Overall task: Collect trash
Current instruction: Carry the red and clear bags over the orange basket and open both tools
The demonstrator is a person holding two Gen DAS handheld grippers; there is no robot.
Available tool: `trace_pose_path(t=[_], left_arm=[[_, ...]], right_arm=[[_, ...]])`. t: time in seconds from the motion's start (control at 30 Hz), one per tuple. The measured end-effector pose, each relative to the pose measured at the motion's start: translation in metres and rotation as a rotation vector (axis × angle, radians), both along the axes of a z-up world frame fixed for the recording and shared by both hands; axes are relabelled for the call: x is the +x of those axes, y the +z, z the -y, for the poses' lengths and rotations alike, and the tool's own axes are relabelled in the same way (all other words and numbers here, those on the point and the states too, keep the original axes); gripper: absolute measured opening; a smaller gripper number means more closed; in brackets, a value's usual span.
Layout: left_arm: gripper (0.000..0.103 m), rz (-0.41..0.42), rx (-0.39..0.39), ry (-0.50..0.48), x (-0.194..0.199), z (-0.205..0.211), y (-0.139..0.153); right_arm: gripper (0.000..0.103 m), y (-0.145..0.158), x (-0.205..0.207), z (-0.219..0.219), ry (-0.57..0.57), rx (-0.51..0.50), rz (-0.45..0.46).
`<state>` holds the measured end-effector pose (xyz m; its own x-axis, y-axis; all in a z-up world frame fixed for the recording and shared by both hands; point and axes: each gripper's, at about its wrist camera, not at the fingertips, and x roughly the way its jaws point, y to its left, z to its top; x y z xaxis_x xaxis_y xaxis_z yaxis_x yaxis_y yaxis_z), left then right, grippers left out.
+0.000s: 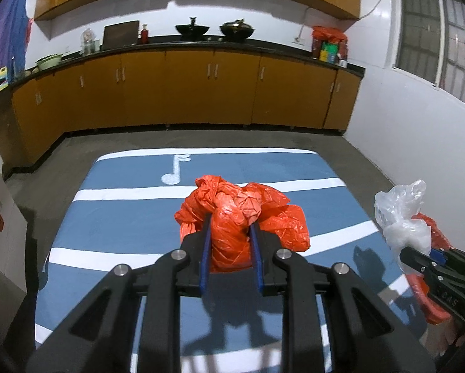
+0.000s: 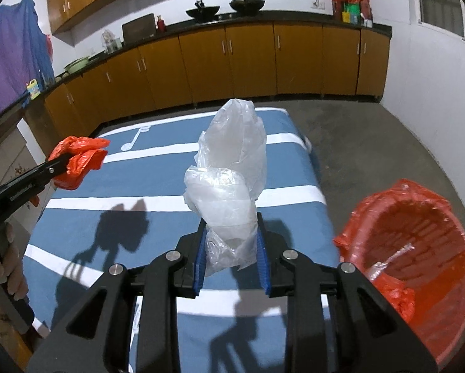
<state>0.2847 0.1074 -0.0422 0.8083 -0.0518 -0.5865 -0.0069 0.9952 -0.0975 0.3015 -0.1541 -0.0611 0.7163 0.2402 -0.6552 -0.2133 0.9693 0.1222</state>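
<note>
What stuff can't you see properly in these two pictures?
- Trash bin, right wrist view: its near side is cut off by the picture edge and the right tool; the shiny bits inside are too blurred to name.
- Red bag, left wrist view: the left tool hides its bottom.
- Clear bag: contents cannot be told.
- Counter items: too small.

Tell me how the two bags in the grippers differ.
The orange bag in the left gripper is opaque; the clear bag in the right gripper is see-through. The orange bag is balled up, while the clear bag stands taller above its fingers. Both are crumpled plastic, clamped and lifted off the blue striped cloth.
</note>
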Motion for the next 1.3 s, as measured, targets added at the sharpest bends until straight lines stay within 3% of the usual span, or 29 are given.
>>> trace_pose_path(t=[0.63,1.3], left_arm=[[0.022,0.059,-0.017,-0.213,-0.032,0.096,0.035],[0.022,0.020,-0.064,-0.446,-0.039,0.203,0.026]], right_arm=[[0.028,0.032,-0.060,0.074,-0.130,0.025,0.097],[0.028,0.027,-0.098,0.172,-0.368,0.091,0.111]])
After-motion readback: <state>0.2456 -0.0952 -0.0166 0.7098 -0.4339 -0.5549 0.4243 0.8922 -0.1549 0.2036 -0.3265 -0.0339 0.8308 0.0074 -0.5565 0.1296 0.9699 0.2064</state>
